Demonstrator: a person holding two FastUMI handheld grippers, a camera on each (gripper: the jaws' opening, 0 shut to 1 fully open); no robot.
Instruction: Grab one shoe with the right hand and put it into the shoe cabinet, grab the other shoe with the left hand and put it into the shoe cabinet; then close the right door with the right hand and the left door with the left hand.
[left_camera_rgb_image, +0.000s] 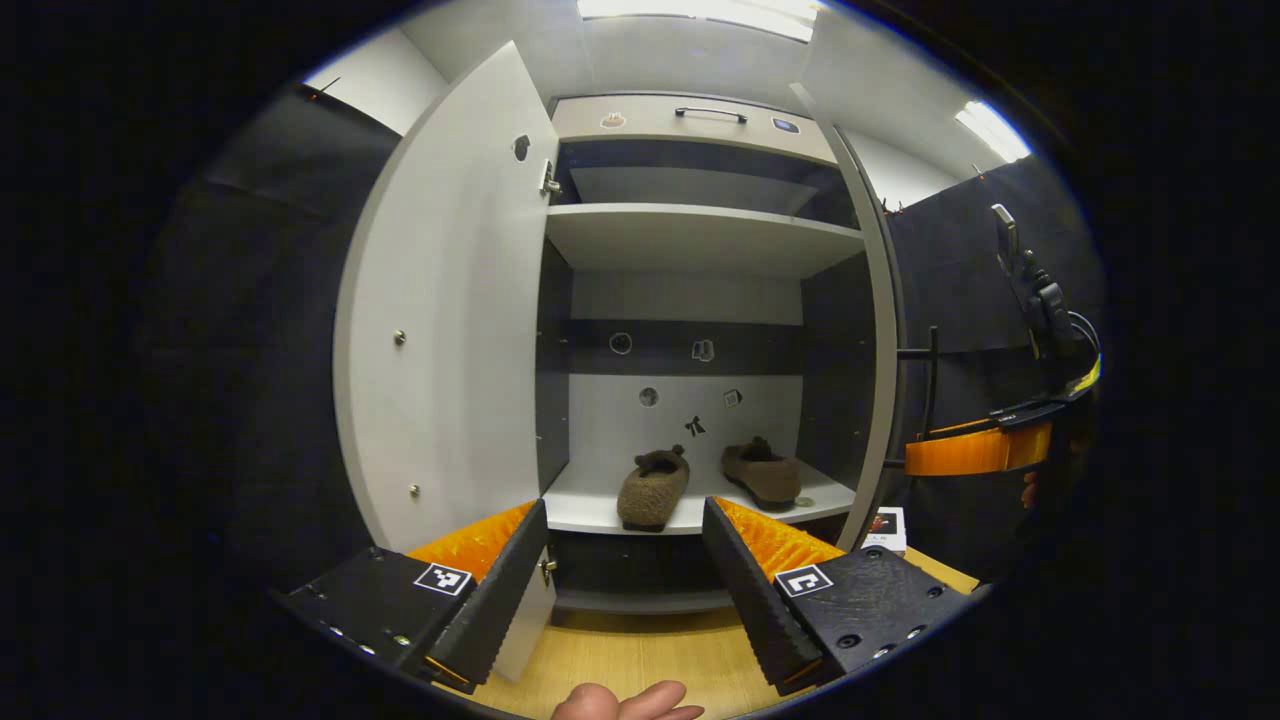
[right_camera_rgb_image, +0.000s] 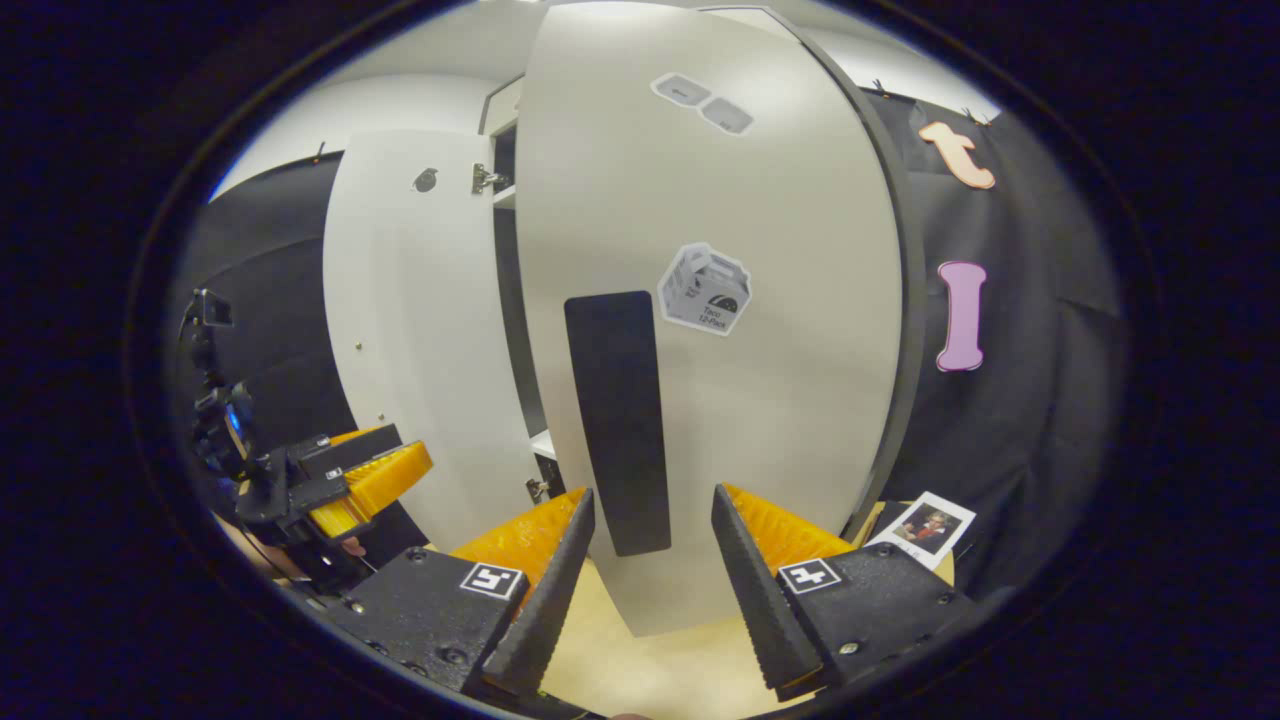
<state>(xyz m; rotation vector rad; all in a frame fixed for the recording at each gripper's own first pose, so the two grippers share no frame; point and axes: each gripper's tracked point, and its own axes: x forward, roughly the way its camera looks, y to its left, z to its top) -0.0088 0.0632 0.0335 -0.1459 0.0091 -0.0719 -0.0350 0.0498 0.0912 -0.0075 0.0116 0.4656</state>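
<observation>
Shoes: two brown fuzzy slippers (left_camera_rgb_image: 655, 488) (left_camera_rgb_image: 762, 472) sit side by side on the white cabinet's lower shelf (left_camera_rgb_image: 820, 497), toes pointing near.
Right door (right_camera_rgb_image: 720, 300): pale panel, dark handle strip (right_camera_rgb_image: 617, 420), partly swung, just beyond the right gripper (right_camera_rgb_image: 648, 560), probably for pushing shut.
Left door (left_camera_rgb_image: 450, 300): wide open.
Left gripper (left_camera_rgb_image: 625, 570): released, empty, facing the shelf.
Right gripper jaws: released, empty.

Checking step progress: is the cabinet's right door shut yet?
Not shut. The pale grey right door stands ajar in the right gripper view; in the left gripper view both fuzzy brown slippers show on the white shelf.
</observation>
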